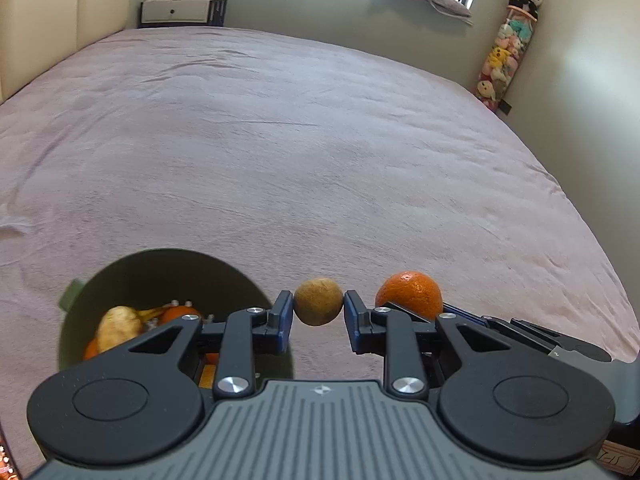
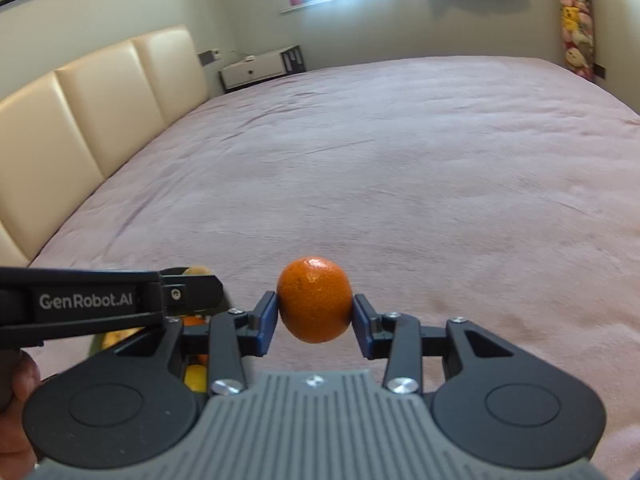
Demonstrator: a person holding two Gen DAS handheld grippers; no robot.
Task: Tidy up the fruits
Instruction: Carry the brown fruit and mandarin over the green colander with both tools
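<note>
My left gripper [image 1: 319, 316] is shut on a small brown round fruit [image 1: 319, 301] and holds it above the bed, just right of a dark green bowl [image 1: 80, 304]. The bowl holds a pale pear-like fruit [image 1: 117, 327], a banana and oranges. My right gripper [image 2: 314, 316] is shut on an orange [image 2: 315, 299]; the same orange [image 1: 409, 293] shows to the right in the left wrist view. The left gripper's body [image 2: 88, 304] crosses the right wrist view at left, over the bowl.
A wide bed with a pink-mauve cover [image 1: 280, 140] fills both views. A cream padded headboard [image 2: 80, 108] runs along the left. A white nightstand [image 1: 180, 10] stands at the far corner. A tall bag of plush toys [image 1: 506, 48] stands by the right wall.
</note>
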